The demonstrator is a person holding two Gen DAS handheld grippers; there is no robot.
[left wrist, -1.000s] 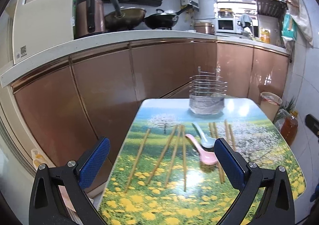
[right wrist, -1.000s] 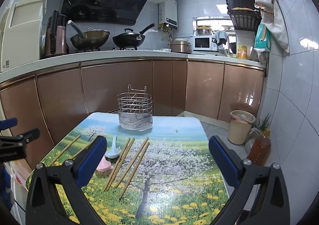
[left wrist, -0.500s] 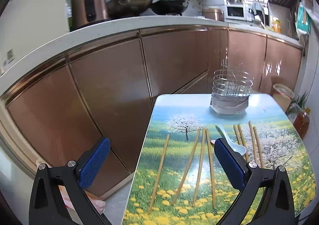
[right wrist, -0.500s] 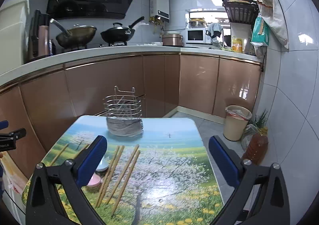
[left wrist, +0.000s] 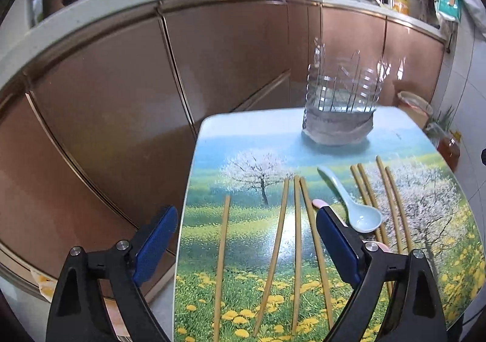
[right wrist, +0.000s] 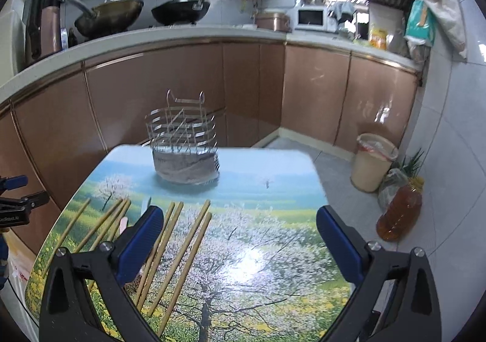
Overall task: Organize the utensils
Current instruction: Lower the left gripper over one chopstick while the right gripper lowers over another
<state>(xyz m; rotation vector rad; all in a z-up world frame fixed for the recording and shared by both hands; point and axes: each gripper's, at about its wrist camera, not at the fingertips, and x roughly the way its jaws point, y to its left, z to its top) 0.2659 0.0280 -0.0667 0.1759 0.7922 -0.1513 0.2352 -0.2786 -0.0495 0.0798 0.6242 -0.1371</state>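
Both claws, left claw (left wrist: 244, 243) and right claw (right wrist: 235, 243), gape wide, holding nothing; no writing is legible.

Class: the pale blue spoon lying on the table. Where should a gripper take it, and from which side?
Probably grip the pale blue spoon mid-handle from above, jaws across its width: the handle lies flat, narrow and clear, while the bowl sits against a chopstick.

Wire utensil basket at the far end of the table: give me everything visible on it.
The wire utensil basket is a round holder of shiny metal wire rings and uprights, with two hook-like loops rising at the back. A grey liner or wrap covers its lower part. It stands upright on the far end of the table, looks empty, though motion blur limits detail. Nothing touches it; the chopsticks lie nearer the camera.
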